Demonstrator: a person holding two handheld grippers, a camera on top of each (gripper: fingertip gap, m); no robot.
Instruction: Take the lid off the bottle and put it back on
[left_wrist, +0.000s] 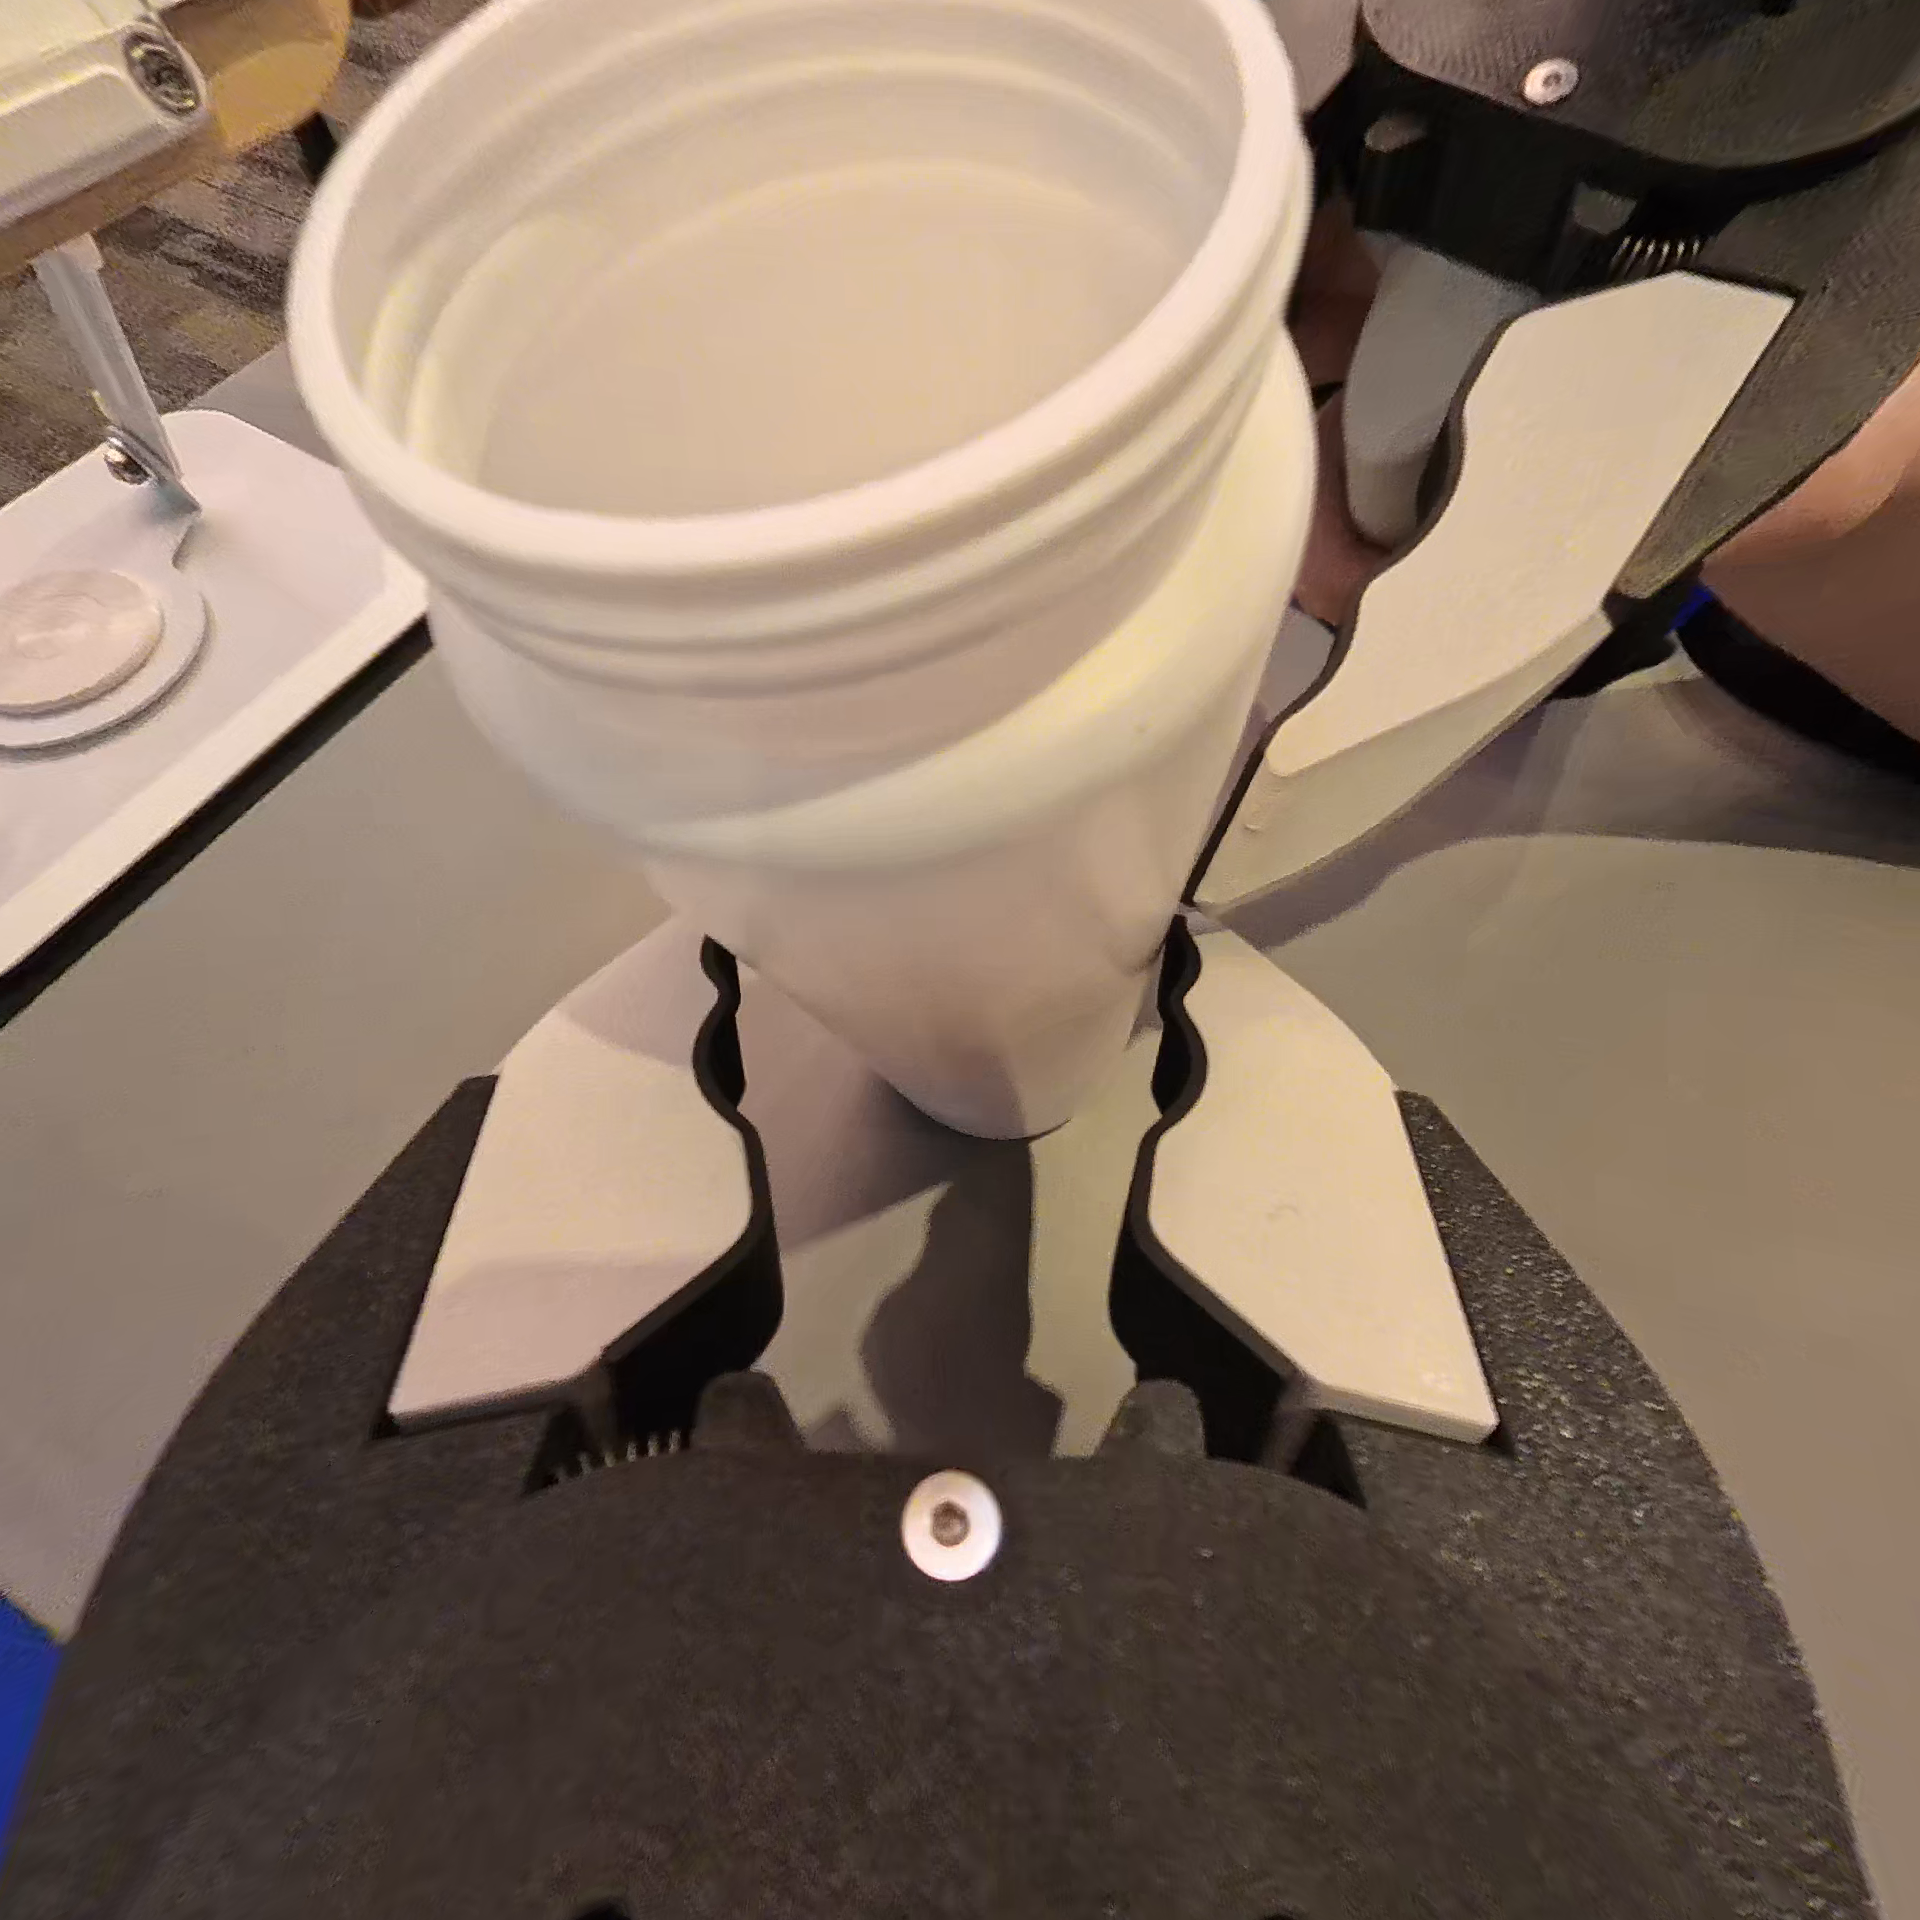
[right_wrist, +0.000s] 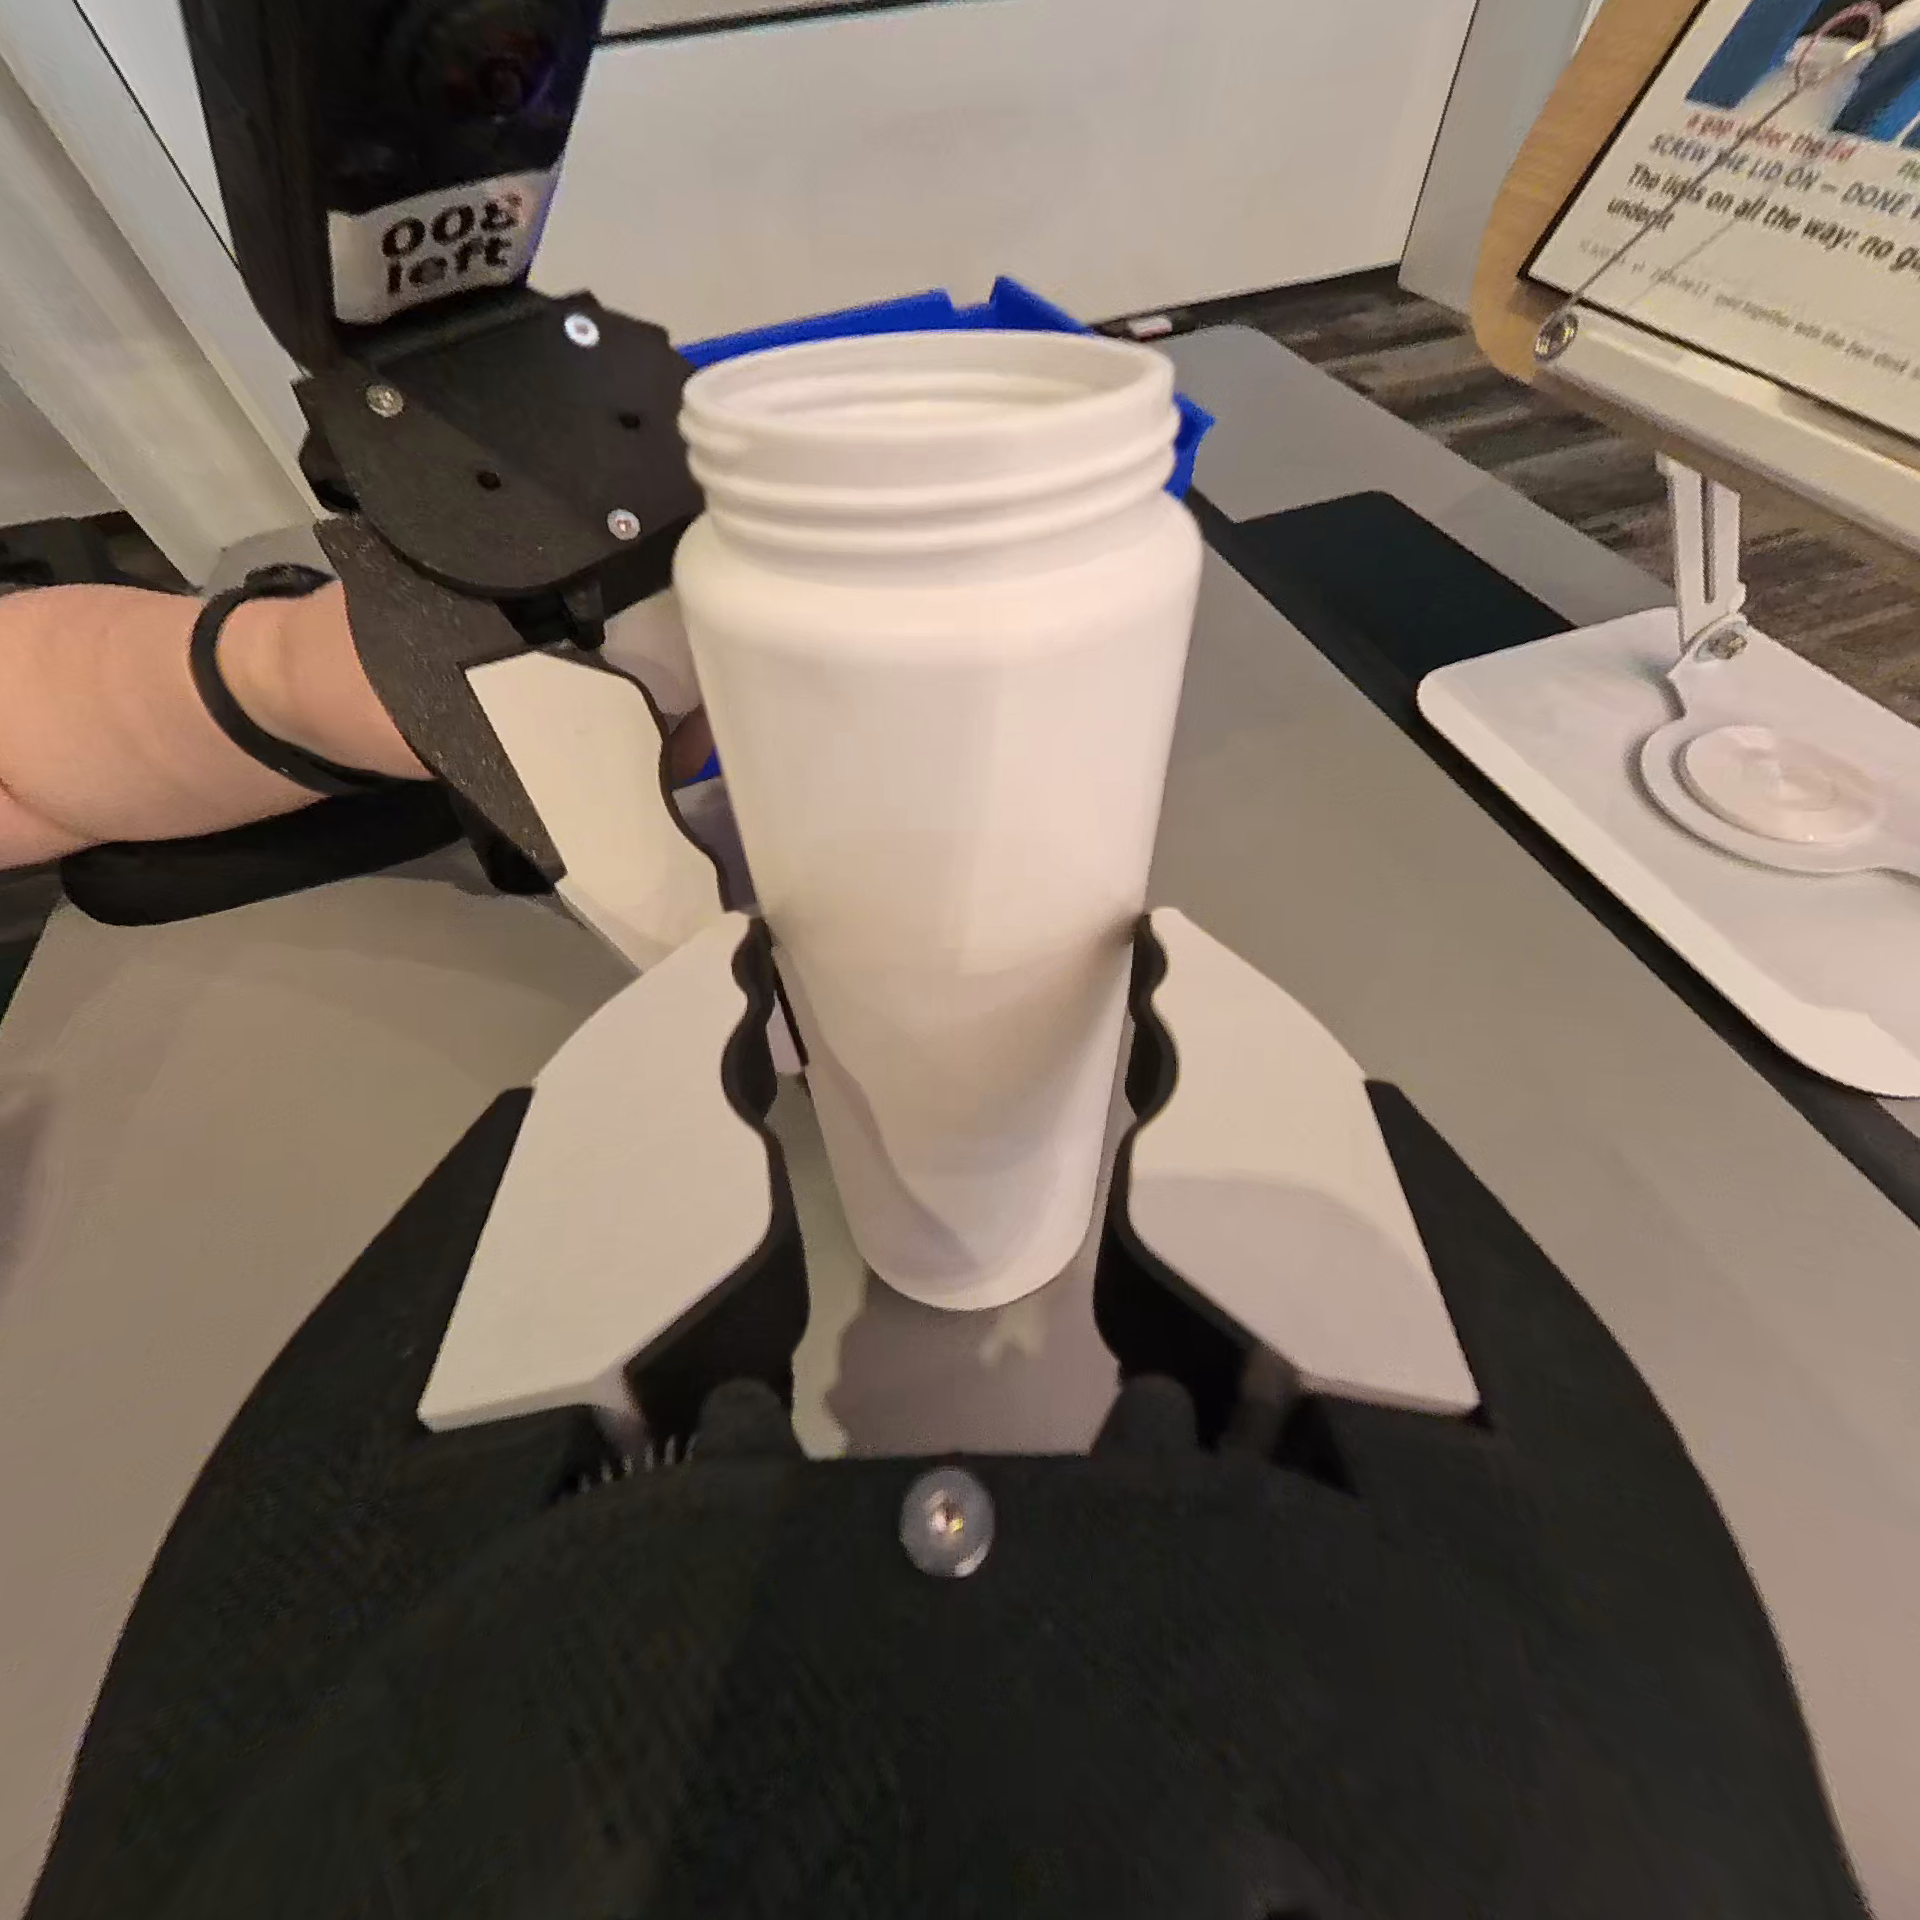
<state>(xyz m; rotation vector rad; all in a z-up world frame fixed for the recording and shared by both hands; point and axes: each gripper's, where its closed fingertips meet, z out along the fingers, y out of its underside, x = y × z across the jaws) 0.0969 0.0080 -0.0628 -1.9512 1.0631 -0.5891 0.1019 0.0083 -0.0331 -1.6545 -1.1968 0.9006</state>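
Observation:
A white plastic bottle (left_wrist: 831, 665) with a wide threaded mouth stands open, with no lid on it. No lid is in view. My left gripper (left_wrist: 945, 961) is shut on the bottle's lower body, and the bottle tilts in this view. My right gripper (right_wrist: 951, 951) is also shut on the lower body of the bottle (right_wrist: 935, 727), which is upright in this view. One of the right gripper's fingers (left_wrist: 1507, 499) shows beside the bottle in the left wrist view. A left gripper finger (right_wrist: 582, 769) shows behind the bottle in the right wrist view.
The grey table (left_wrist: 208, 1195) carries a white stand base with a round disc (right_wrist: 1714, 821), also seen in the left wrist view (left_wrist: 208, 582). The stand holds a clipboard with a printed sheet (right_wrist: 1714, 208). A blue bin (right_wrist: 862, 312) sits behind the bottle. A hand (right_wrist: 104, 727) holds the left gripper.

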